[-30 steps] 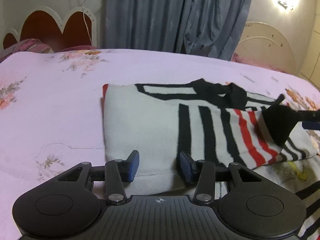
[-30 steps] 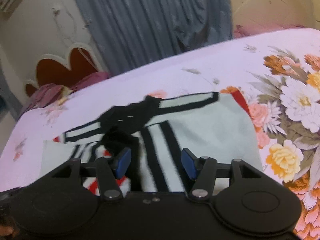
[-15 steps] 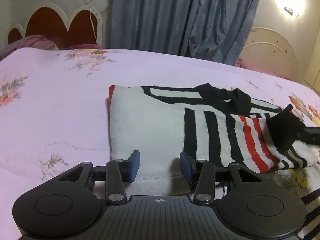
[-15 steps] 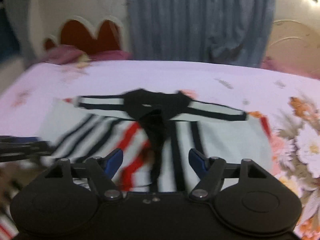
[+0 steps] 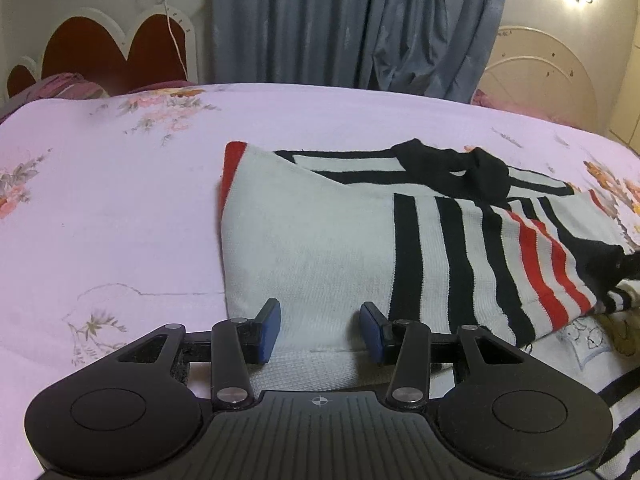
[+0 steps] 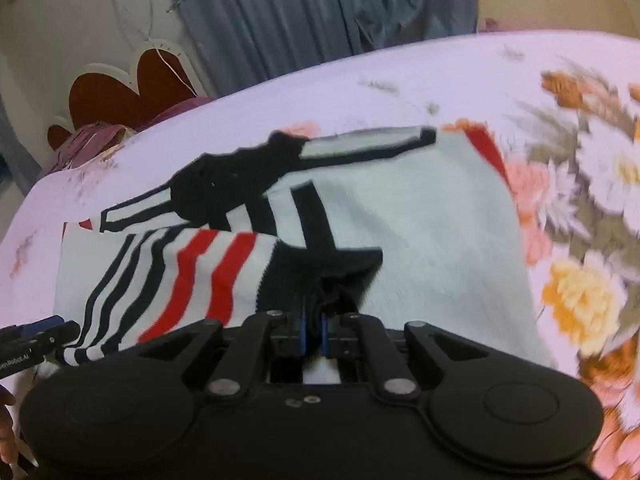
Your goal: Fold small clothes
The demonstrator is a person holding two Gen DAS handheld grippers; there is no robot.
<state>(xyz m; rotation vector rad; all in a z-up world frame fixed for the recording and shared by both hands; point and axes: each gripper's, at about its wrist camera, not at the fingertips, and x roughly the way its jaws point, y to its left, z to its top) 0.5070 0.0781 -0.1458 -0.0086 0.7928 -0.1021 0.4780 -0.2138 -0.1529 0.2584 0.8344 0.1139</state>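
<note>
A white sweater [image 5: 320,248] [image 6: 420,232] with black and red stripes lies flat on the bed, its black collar at the far side. One striped sleeve [image 6: 180,272] [image 5: 540,264] is folded across the body. My right gripper [image 6: 313,333] is closing its jaws, and the sleeve's black cuff [image 6: 328,268] [image 5: 596,256] is bunched between the pads. My left gripper [image 5: 320,332] is open low over the sweater's near hem, white knit lying between its blue fingertips [image 5: 269,330]. It also shows at the left edge of the right wrist view, left gripper [image 6: 36,340].
The bed has a pink floral sheet [image 5: 100,220] with large blooms on the right [image 6: 580,288]. A second garment with a cartoon print [image 5: 588,336] lies under the sweater's near right corner. A red headboard [image 5: 108,48] and grey curtain [image 5: 340,20] stand behind.
My right gripper sank onto the sleeve and closed from wide open onto its black cuff. The left gripper stayed over the hem, still open.
</note>
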